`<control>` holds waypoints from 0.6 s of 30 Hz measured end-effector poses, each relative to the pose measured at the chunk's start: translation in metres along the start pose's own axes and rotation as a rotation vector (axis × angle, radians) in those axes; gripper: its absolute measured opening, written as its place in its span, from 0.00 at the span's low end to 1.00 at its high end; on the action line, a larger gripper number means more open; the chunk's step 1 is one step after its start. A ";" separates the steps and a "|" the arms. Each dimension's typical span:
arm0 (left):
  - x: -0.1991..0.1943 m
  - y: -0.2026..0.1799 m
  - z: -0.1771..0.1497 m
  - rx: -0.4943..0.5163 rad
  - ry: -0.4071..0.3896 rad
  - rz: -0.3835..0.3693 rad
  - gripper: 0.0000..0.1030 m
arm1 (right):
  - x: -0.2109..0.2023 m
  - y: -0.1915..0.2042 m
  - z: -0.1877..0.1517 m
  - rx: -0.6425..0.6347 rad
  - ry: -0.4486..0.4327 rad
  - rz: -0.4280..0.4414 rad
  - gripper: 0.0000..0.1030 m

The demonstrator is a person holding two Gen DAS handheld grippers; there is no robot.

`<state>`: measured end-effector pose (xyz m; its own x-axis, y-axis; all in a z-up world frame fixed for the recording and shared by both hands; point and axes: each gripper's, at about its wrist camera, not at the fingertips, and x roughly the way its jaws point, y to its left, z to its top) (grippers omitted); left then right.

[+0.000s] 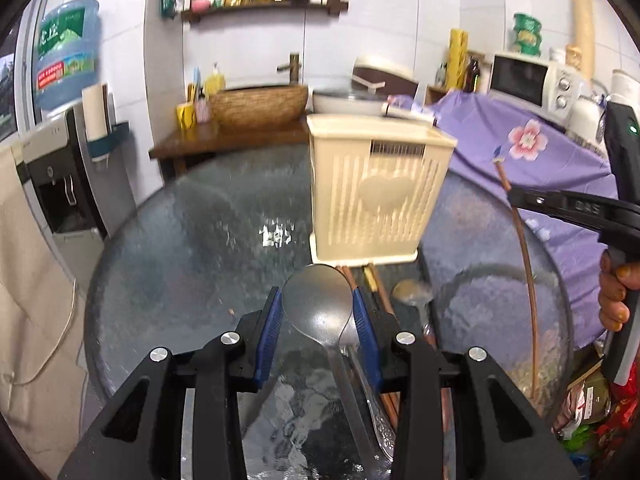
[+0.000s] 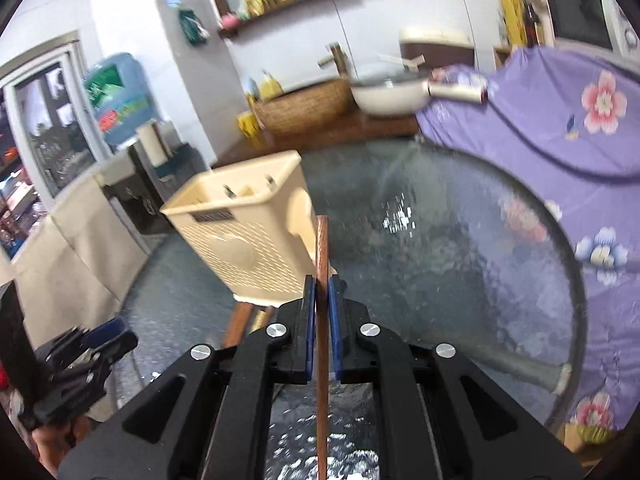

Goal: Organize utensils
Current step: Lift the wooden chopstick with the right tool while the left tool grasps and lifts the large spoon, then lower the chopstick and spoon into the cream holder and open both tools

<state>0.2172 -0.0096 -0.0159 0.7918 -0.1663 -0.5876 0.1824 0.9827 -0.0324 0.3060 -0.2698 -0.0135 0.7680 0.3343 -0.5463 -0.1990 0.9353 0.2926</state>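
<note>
**Both hands loaded, the holder waits in the middle**

On the left, the left hand-held gripper (image 1: 318,312) has its blue pads on both sides of the bowl of a steel spoon (image 1: 318,304); whether the spoon is lifted or only bracketed I cannot tell. The spoon looks stiff and smooth, so I think it may slip; a hold on the neck or handle seems safer. Beside it, more utensils (image 1: 384,304) lie on the glass tabletop (image 1: 180,240), just in front of the cream utensil holder (image 1: 376,188), which stands upright and seems light, easy to push over. On the right, the right hand-held gripper (image 2: 319,300) is nearly closed on a thin brown chopstick (image 2: 322,248), held in the air near the holder. It is light and rigid, but gripped far from its end it may swing.
</note>
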 end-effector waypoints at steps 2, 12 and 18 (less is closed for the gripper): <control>-0.010 0.001 0.005 0.014 -0.032 0.008 0.34 | -0.024 0.008 0.001 -0.025 -0.036 0.021 0.07; -0.024 0.003 0.014 0.030 -0.072 0.009 0.34 | -0.065 0.025 -0.001 -0.111 -0.083 0.049 0.07; -0.026 0.008 0.018 0.016 -0.068 -0.005 0.34 | -0.078 0.033 0.002 -0.140 -0.089 0.071 0.07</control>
<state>0.2089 0.0013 0.0134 0.8285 -0.1773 -0.5311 0.1954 0.9805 -0.0225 0.2405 -0.2656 0.0402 0.7987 0.3946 -0.4542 -0.3328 0.9187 0.2128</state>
